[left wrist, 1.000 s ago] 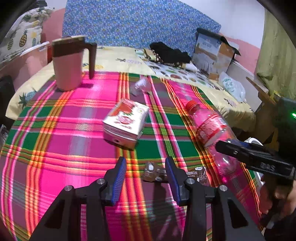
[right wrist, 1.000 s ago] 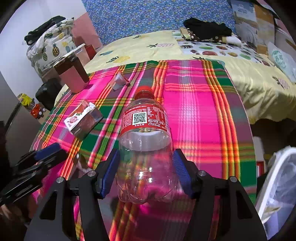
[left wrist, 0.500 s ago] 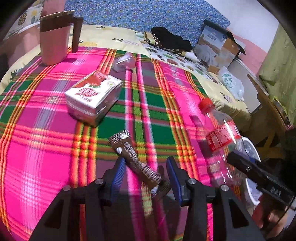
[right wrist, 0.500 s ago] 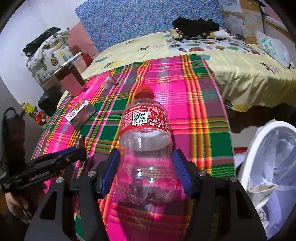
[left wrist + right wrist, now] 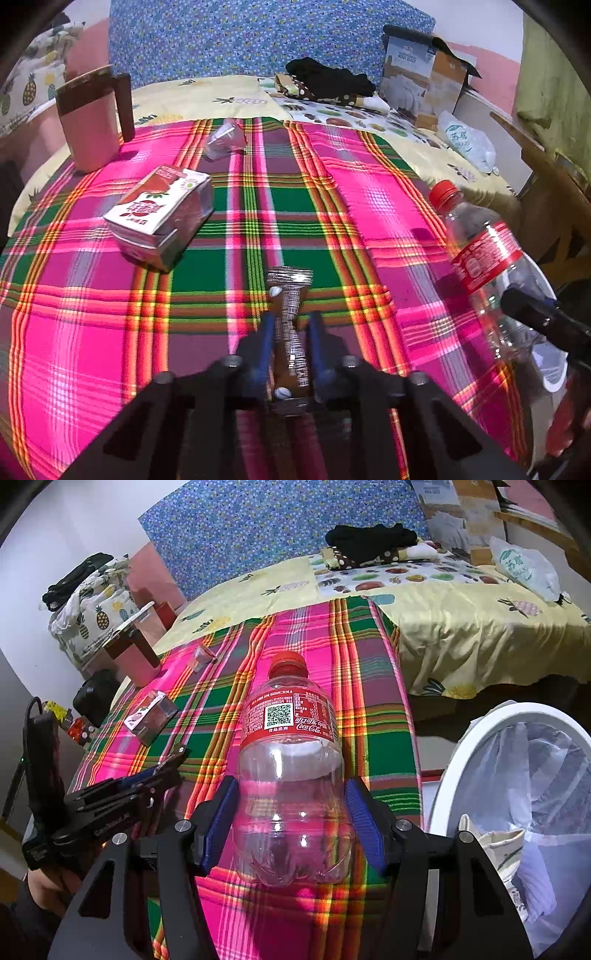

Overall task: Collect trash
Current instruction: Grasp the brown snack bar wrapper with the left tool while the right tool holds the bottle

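A brown snack wrapper (image 5: 290, 295) with silver crimped ends sticks out forward from my left gripper (image 5: 291, 319). Its jaws are closing tight, and the blue pads press on the wrapper's sides just above the plaid cloth (image 5: 369, 206). My right gripper (image 5: 291, 790) is shut on the lower body of an empty clear cola bottle (image 5: 291, 775) with a red cap and label. The bottle (image 5: 484, 254) is held over the cloth's right edge. Beside it stands a white-rimmed trash bin (image 5: 454, 775) with a clear liner. From the right wrist view, the left gripper (image 5: 159, 771) shows at lower left.
A red and white carton (image 5: 159, 210) lies on its side left of centre. A small clear cup (image 5: 225, 138) lies further back, and a pink jug (image 5: 92, 125) stands at the far left. Black clothes (image 5: 325, 74) and a cardboard box (image 5: 424, 85) sit on the bed behind.
My left gripper has shut on the wrapper, which lay loose between its open jaws half a second ago. The right gripper has carried the bottle rightwards, closer to the bin.
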